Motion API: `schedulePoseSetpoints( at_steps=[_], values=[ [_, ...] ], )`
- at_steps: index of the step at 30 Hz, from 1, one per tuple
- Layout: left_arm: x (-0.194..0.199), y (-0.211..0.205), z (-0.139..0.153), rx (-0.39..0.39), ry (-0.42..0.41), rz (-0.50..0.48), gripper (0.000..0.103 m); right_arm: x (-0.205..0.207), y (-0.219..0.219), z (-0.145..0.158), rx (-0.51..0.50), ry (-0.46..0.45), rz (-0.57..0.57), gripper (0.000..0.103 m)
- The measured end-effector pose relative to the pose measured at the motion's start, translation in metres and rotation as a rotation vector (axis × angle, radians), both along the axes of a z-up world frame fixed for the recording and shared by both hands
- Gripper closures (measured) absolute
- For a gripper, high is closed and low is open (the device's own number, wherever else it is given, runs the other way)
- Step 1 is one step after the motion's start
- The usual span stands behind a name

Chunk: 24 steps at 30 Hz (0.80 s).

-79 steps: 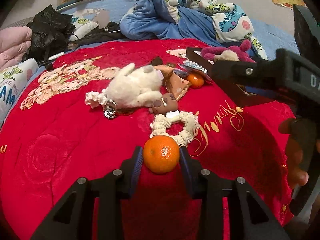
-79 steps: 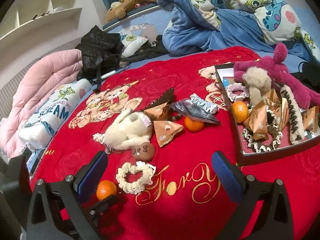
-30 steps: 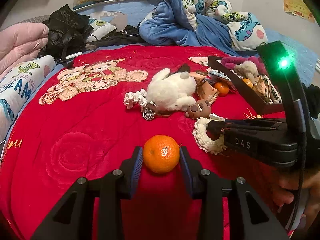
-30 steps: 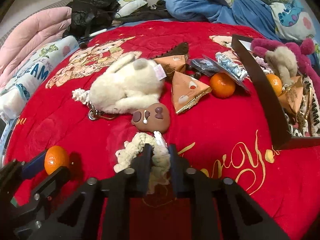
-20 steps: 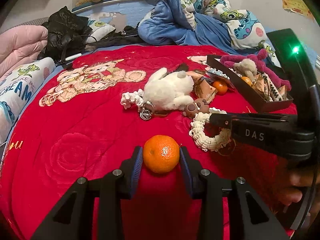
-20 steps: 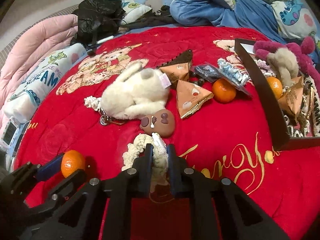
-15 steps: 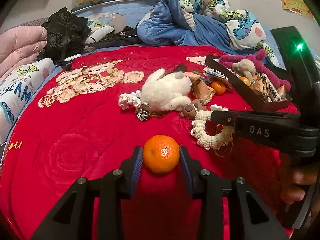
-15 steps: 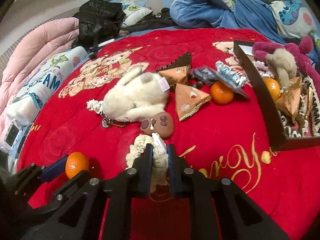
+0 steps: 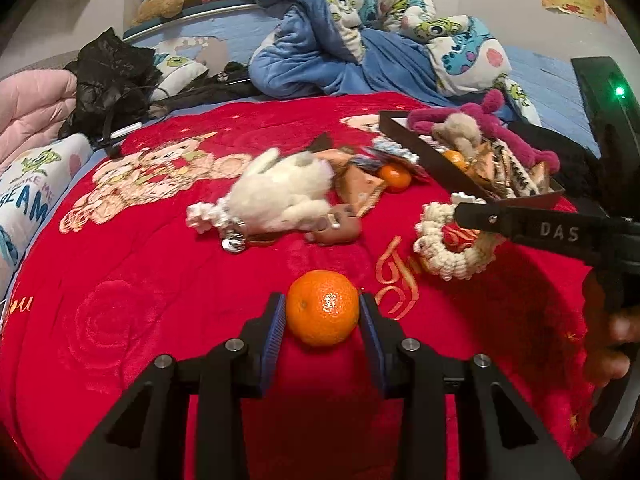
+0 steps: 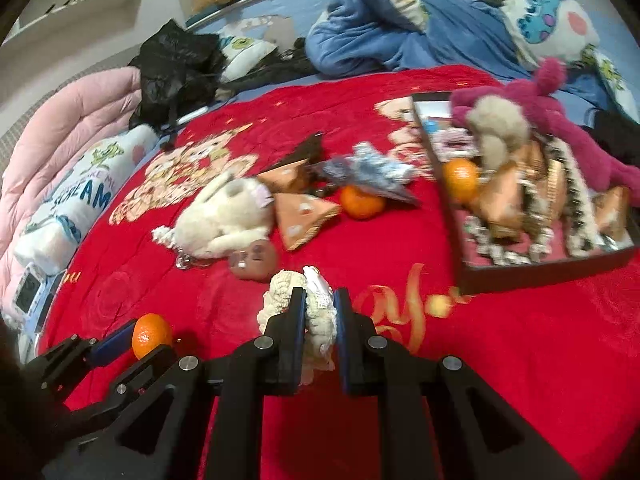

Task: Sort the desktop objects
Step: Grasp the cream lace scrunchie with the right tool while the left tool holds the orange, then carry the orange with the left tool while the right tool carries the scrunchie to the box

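My left gripper (image 9: 322,312) is shut on an orange tangerine (image 9: 323,307) and holds it above the red blanket; it also shows in the right wrist view (image 10: 151,335). My right gripper (image 10: 319,308) is shut on a cream knitted scrunchie (image 10: 316,312), lifted off the blanket; it shows in the left wrist view (image 9: 448,246), hanging from the right gripper's tip. A dark tray (image 10: 500,278) at the right holds a pink plush, a tangerine, snack packets and hair ties.
On the blanket lie a white plush keychain (image 10: 228,216), a brown bear charm (image 10: 256,258), triangular snack packets (image 10: 304,216), another tangerine (image 10: 360,202) and a blue scrunchie (image 10: 376,168). Blue bedding, a black bag and a pink quilt lie behind and left.
My right gripper has lifted the scrunchie and carried it right, toward the tray. My left gripper keeps hold of the tangerine and has shifted slightly.
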<state>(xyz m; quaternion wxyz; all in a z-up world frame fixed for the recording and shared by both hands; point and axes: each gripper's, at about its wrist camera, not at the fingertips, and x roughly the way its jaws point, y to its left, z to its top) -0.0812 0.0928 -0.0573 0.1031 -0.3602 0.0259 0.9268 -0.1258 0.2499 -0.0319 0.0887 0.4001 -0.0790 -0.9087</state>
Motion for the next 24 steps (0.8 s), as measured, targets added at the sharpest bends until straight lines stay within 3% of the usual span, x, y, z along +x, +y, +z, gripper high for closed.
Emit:
schedulePoseSetpoints(
  at_steps=[16, 24],
  values=[
    [0.027, 0.119, 0.011, -0.004, 0.014, -0.176, 0.065, 0.067, 0.147, 0.014, -0.057, 0.056, -0.238, 0.089],
    [0.033, 0.155, 0.012, 0.032, 0.003, -0.214, 0.065, 0.083, 0.169, 0.012, -0.072, 0.069, -0.268, 0.089]
  ],
)
